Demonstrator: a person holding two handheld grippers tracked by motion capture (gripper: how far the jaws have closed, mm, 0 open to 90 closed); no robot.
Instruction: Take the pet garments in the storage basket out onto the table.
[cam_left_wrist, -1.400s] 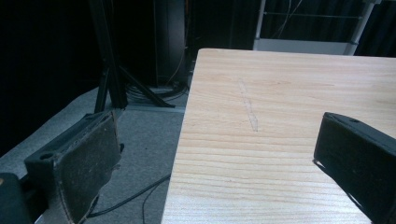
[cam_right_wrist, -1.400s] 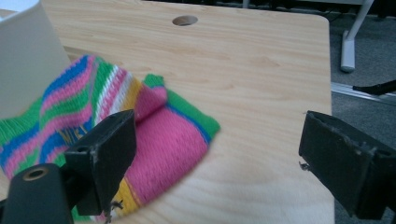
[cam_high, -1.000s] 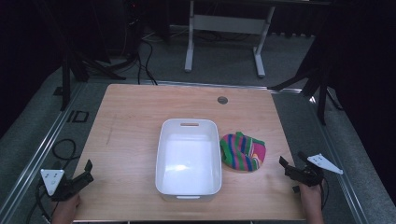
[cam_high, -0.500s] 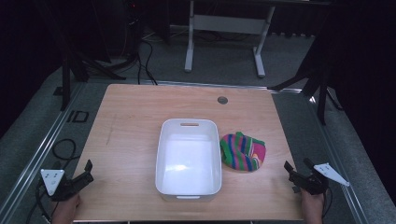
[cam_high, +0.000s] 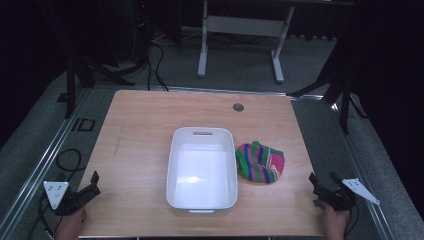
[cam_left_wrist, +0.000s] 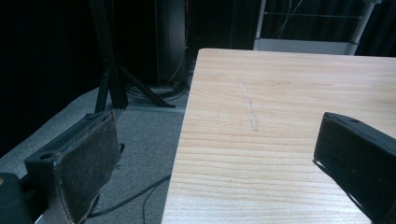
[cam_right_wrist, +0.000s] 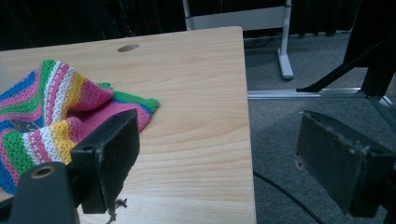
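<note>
Wooden table (cam_high: 150, 135) on grey carpet, a white bin (cam_high: 202, 170) at its centre.
Just beside the bin at 3 o'clock lies a striped knitted cloth (cam_high: 260, 162). At 8 o'clock the left gripper (cam_high: 93, 182) straddles the table's edge, jaws wide and empty; at 4 o'clock the right gripper (cam_high: 321, 181) does likewise, jaws wide, one near the cloth.

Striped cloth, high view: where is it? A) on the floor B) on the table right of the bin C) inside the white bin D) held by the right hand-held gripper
B: the striped cloth lies bunched on the table, beside the right wall of the white bin, with no gripper on it.
</note>
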